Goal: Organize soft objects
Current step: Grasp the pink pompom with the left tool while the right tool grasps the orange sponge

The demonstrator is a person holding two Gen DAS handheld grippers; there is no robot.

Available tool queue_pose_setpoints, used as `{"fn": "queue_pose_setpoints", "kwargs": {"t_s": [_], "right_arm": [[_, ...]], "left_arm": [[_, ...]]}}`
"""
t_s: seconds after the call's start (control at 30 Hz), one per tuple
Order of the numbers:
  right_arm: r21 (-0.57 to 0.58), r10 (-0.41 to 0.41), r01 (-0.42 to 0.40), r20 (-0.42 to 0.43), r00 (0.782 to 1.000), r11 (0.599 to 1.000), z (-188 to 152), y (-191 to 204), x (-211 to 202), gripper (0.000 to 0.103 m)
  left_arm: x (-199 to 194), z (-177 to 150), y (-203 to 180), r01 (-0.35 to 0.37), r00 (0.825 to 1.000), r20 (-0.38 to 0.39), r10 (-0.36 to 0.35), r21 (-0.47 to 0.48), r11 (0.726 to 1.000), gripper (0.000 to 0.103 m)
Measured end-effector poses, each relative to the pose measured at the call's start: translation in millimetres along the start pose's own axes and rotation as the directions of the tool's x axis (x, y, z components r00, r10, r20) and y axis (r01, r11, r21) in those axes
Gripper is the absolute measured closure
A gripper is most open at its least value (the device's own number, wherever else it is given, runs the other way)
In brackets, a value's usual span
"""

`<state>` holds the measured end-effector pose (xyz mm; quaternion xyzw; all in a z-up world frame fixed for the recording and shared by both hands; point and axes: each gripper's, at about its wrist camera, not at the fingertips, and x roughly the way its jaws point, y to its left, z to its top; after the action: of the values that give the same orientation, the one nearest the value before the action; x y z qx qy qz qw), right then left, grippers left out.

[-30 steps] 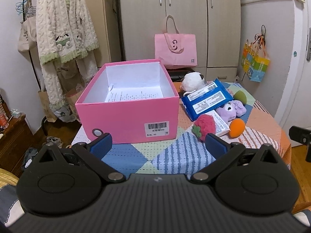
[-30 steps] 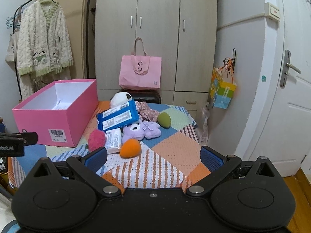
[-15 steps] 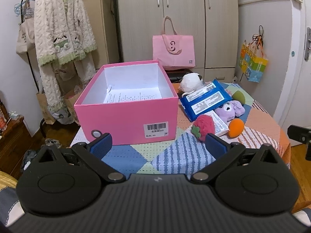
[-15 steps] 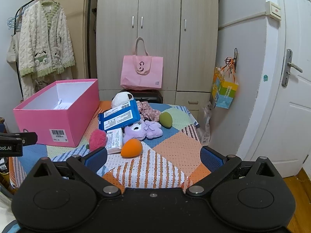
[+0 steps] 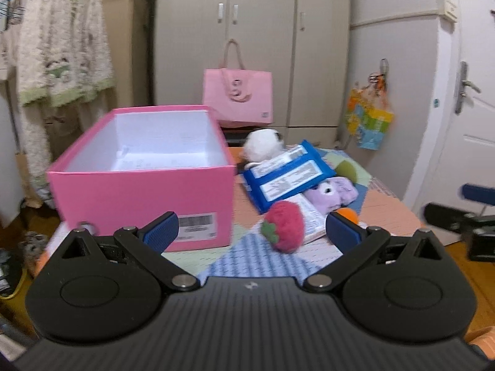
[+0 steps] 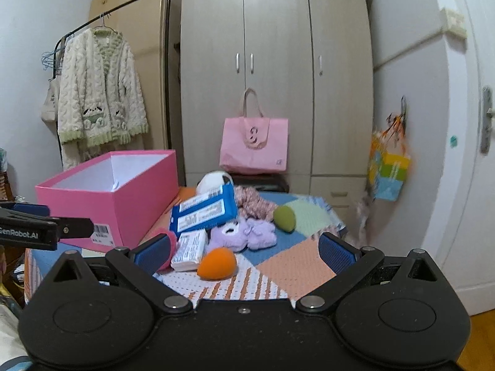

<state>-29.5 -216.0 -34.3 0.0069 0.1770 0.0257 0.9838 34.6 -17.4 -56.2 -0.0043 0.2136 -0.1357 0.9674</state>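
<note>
An open pink box stands on the left of a patchwork table; only a paper sheet shows inside. Right of it lie a red strawberry plush, a blue wipes pack, a purple plush, an orange sponge, a green sponge and a white plush. My left gripper is open and empty, just short of the strawberry. My right gripper is open and empty, near the orange sponge.
A white wipes pack lies by the orange sponge. A pink tote bag leans on the wardrobe behind the table. A fleece robe hangs at left. A white door is at right.
Both grippers have moved forward toward the pile of toys, which looks larger now. The left view has swung to the right. Both stay open and empty.
</note>
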Motion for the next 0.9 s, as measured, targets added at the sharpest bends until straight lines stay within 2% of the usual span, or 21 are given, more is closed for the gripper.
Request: {"fn": "queue_pose_setpoints", "kwargs": {"t_s": [0.13,0.23,0.3,0.33,0.43,0.6,0.73,0.9], "right_arm": [[0.041,0.063,-0.062,-0.023,0.998,0.997,-10.5,-7.9,27.7,0.000],[0.027,0.086,-0.085,-0.044,0.995,0.996,-20.3,-6.8,47.3,0.002],[-0.011,0.104,-0.105,-0.055,0.993,0.994,-26.1,-3.6,57.2,0.009],[-0.031,0.105,-0.107,-0.056,0.993,0.994,-29.1,-2.4,60.6,0.012],[-0.089,0.111,-0.117,-0.069,0.991,0.989,-36.6,0.3,74.8,0.015],[-0.064,0.157,-0.166,-0.127,0.979,0.984,-45.3,-6.7,103.6,0.016],[-0.054,0.178,-0.188,-0.149,0.973,0.981,-48.3,-9.1,121.4,0.016],[-0.108,0.192,-0.207,-0.137,0.972,0.972,-49.7,-3.8,129.8,0.016]], "left_arm": [[23.6,-6.2,-10.6,0.044,0.999,-0.012,-0.044,0.026,0.999,0.003],[38.2,-11.3,-19.9,0.081,0.996,-0.030,-0.080,0.046,0.996,0.007],[46.4,-13.5,-23.9,0.090,0.995,-0.038,-0.088,0.056,0.994,0.018],[51.7,-13.7,-25.1,0.087,0.996,-0.041,-0.085,0.059,0.994,0.020],[67.6,-14.6,-25.7,0.075,0.996,-0.055,-0.072,0.055,0.996,0.027],[96.0,-12.1,-29.4,0.085,0.991,-0.112,-0.080,0.043,0.995,0.044],[114.6,-11.8,-32.9,0.067,0.984,-0.167,-0.060,0.035,0.997,0.047],[121.1,-9.3,-33.1,0.070,0.983,-0.173,-0.064,0.032,0.997,0.047]]}}
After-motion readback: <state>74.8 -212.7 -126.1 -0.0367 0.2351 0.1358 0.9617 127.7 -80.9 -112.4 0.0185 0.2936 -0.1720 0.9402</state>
